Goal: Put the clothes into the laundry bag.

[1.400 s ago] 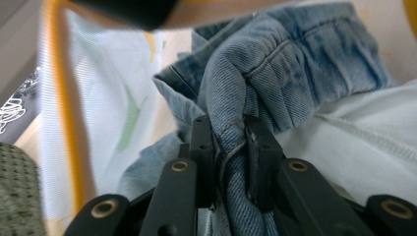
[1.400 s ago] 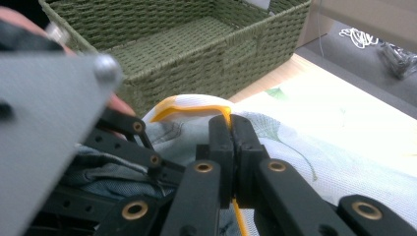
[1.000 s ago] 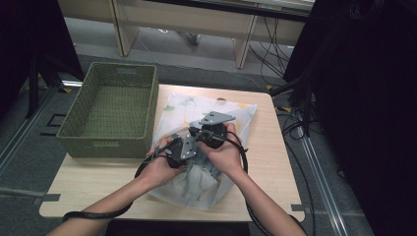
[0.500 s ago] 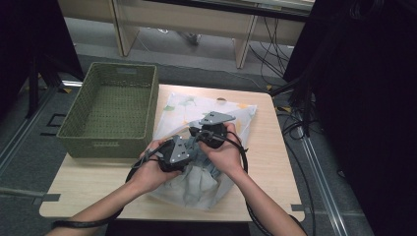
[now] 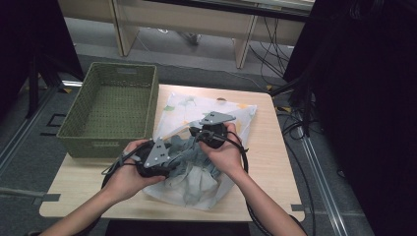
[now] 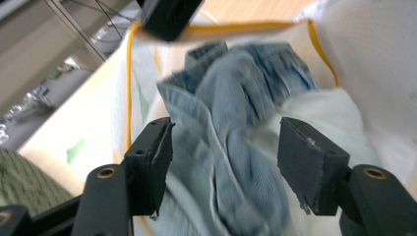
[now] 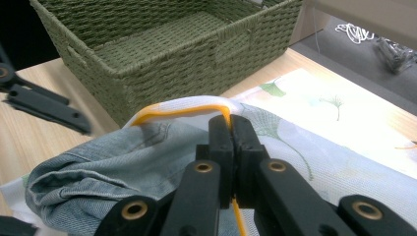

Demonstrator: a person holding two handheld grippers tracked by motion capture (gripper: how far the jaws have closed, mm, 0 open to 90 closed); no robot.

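On the desk (image 5: 275,162), the basket (image 5: 110,110) sits at nine o'clock of the laundry bag (image 5: 196,110), just beside it. The jeans (image 5: 194,157) lie in the bag's mouth at its six o'clock end. The left tool (image 5: 169,160) is at seven o'clock of the jeans; the right tool (image 5: 196,135) is at their twelve o'clock, on the bag's rim (image 7: 196,105).

light wood bench (image 5: 275,162) sitting on grey carpet floor (image 5: 64,73). pale wooden desk legs (image 5: 241,46) standing behind it, loose black cables (image 5: 268,54) trailing on the floor beside them. dark curtain (image 5: 364,108) hanging at the right, black stand (image 5: 34,73) showing at the left. floor rail (image 5: 317,167) running along the right side. dim even lighting falling from above.
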